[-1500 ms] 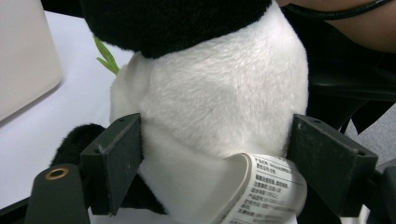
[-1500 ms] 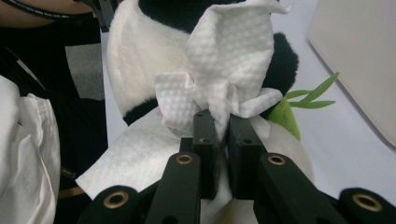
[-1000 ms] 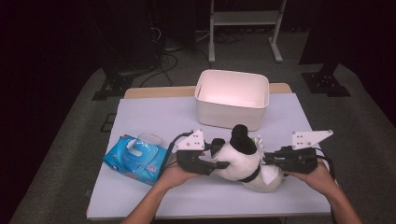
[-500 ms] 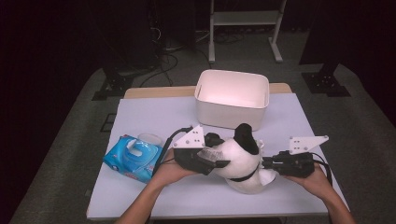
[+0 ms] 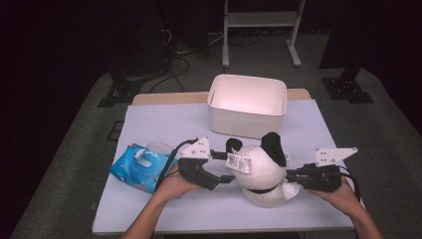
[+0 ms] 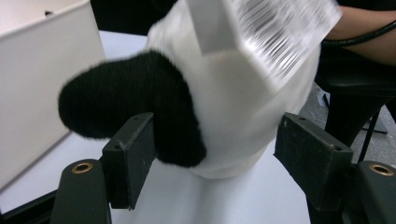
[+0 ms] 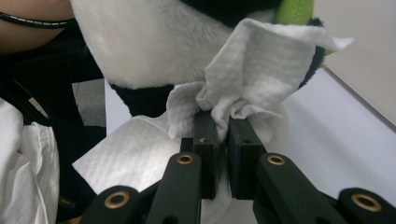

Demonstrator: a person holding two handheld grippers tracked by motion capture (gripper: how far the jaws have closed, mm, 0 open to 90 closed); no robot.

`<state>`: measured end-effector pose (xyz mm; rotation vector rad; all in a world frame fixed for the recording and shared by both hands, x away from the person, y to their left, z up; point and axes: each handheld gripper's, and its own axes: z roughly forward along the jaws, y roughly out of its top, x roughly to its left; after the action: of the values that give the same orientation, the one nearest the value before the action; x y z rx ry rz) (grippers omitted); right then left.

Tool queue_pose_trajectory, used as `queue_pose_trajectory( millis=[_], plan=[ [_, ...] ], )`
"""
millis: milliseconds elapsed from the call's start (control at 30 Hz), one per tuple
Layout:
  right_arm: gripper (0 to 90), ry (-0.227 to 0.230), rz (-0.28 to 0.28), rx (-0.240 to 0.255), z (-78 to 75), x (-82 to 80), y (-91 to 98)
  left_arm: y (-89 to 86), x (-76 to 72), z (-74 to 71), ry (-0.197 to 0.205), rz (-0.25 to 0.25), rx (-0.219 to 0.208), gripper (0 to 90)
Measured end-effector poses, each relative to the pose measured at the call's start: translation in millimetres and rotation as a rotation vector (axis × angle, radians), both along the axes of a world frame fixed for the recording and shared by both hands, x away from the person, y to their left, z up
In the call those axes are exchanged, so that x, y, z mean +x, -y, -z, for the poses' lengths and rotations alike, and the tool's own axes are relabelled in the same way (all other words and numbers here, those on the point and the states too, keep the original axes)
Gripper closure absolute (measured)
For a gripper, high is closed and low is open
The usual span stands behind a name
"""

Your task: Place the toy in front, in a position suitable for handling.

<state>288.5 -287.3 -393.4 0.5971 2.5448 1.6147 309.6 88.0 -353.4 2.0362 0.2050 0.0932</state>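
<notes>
Since the earlier frame, my left gripper (image 5: 226, 167) has drawn slightly off the plush panda (image 5: 261, 174), and its jaws have just been opening. In the left gripper view they stand well apart, one on each side of the toy's black ear (image 6: 130, 105) and white head; the left pad lies against the fur, the right pad is clear of it, and nothing is clamped.

My right gripper (image 5: 293, 175) has its jaws closed nearly together on a bunched white wipe (image 7: 243, 79), which is pressed against the panda's white fur and black band.

The panda sits on the white table (image 5: 164, 119) near the front edge, between both grippers and just in front of the white bin (image 5: 247, 105), apart from it. Its long axis runs roughly left to right across the table. The paper tag (image 5: 238, 162) and one black ear point toward my left gripper; the second ear (image 5: 273, 147) points toward the bin.

A blue wipe packet (image 5: 139, 167) lies left of my left hand (image 5: 171, 186).
</notes>
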Motion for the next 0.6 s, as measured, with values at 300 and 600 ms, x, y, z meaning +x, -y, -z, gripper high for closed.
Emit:
queue_pose_trajectory(
  millis=[300, 600],
  plan=[
    [82.9, -0.019, -0.013, 0.008, 2.5, -1.1, 3.4, 12.2, 8.3, 22.2, -0.082, 0.038, 0.036, 23.7],
    [82.9, 0.001, -0.02, 0.021, 1.2, -2.2, 3.1, 26.3, 10.4, 17.2, -0.082, 0.088, 0.007, 20.6]
  ],
)
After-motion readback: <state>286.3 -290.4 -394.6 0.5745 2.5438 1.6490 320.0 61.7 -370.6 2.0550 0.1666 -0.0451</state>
